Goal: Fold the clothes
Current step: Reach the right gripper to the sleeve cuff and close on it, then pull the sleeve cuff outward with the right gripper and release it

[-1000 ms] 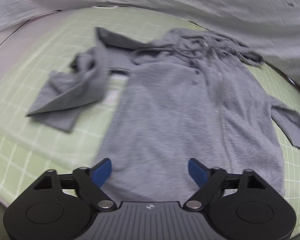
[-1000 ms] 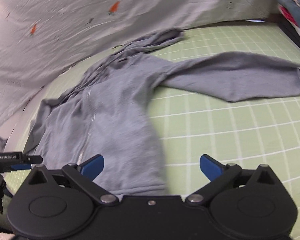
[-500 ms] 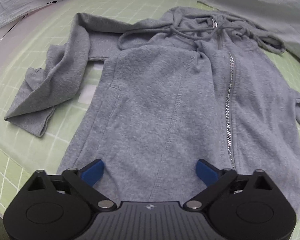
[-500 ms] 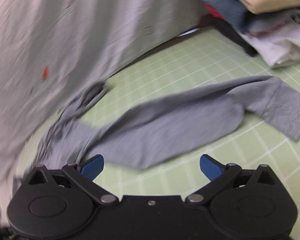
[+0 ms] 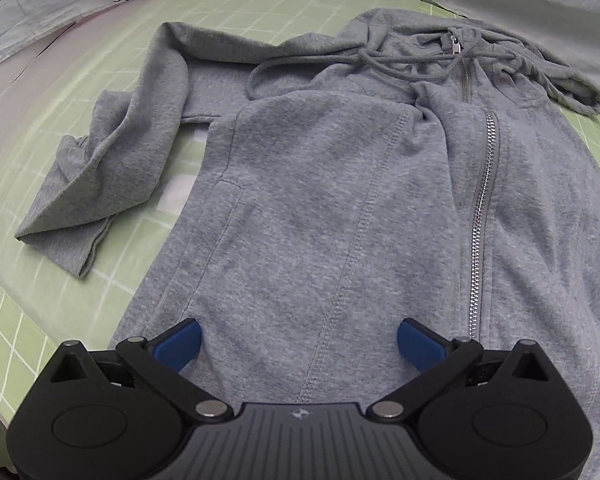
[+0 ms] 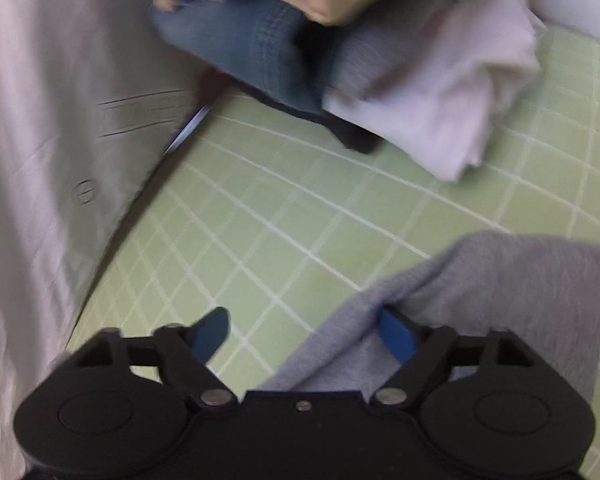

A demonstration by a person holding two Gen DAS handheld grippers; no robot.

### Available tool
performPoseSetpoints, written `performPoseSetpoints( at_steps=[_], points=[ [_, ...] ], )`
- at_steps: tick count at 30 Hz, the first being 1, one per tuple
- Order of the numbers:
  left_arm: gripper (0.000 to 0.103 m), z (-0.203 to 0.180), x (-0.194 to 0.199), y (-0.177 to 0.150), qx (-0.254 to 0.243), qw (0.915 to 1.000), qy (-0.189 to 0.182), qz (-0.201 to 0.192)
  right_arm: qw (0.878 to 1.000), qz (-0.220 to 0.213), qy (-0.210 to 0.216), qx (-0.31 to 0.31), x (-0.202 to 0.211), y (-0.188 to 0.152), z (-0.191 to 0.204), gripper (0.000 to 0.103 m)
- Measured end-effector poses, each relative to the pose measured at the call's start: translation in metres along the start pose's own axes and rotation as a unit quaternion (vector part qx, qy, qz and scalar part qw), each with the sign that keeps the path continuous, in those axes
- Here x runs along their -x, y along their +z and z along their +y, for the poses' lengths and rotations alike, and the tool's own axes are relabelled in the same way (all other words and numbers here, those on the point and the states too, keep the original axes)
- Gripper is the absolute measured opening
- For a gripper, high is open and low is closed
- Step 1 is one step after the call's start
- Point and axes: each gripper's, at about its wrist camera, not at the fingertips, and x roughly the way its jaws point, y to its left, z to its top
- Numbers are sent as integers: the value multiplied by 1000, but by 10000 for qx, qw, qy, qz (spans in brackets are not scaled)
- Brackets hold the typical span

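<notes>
Right gripper [image 6: 302,334] has swung off the hoodie [image 5: 340,208] body to its sleeve cuff [image 6: 500,280], jaws wide, gripping nothing, left gripper [image 5: 298,344] likewise open – sleeve fold seems close

Green grid mat [image 5: 112,40] as work surface; white creased sheet [image 6: 40,140] behind; clothes pile [image 6: 380,52] at far edge.

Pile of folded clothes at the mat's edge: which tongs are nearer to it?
Right. The right tongs point at the pile of folded clothes over the sleeve. The left tongs hang over the hoodie, with no pile in their view.
</notes>
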Motion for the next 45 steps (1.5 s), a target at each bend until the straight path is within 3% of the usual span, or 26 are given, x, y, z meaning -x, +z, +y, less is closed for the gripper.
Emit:
performPoseSetpoints(
  at_steps=[1,3,5,9,13,18,27,31,34,38,43,45],
  points=[
    [103,0,0,1,-2,10000,2,19,9999,-23,-138,98,0,-1,1,77],
    [103,-1,0,3,-7,10000,3,63,9987,-70,-408,282,0,-2,4,53],
    [103,-1,0,4,-11,10000,2,89,9976,-96,-562,388,0,-4,4,44],
    [103,-1,1,2,2,10000,5,18,9986,-69,-494,174,2,-2,-10,20],
    [103,0,1,-2,11,9999,5,-103,9996,-78,-181,-178,11,-1,-27,7],
    [103,0,3,-7,13,9997,5,-227,9974,-620,358,114,51,-2,-23,5],
    [103,3,4,-12,10,9992,3,-393,9877,-1116,568,939,135,-43,-25,5],
    [103,4,2,-11,-18,9992,-7,-403,9947,-519,293,842,122,-66,-47,7],
    [103,5,2,-12,-24,9991,-9,-425,9974,-30,65,720,108,-82,-65,11],
    [103,6,3,-13,-19,9988,-7,-491,9944,-444,135,944,124,-81,-63,35],
    [103,5,4,-12,8,9988,1,-484,9929,-843,54,834,125,-62,-72,38],
    [103,5,5,-11,16,9989,5,-470,9922,-907,-80,854,117,-53,-74,45]
  ],
)
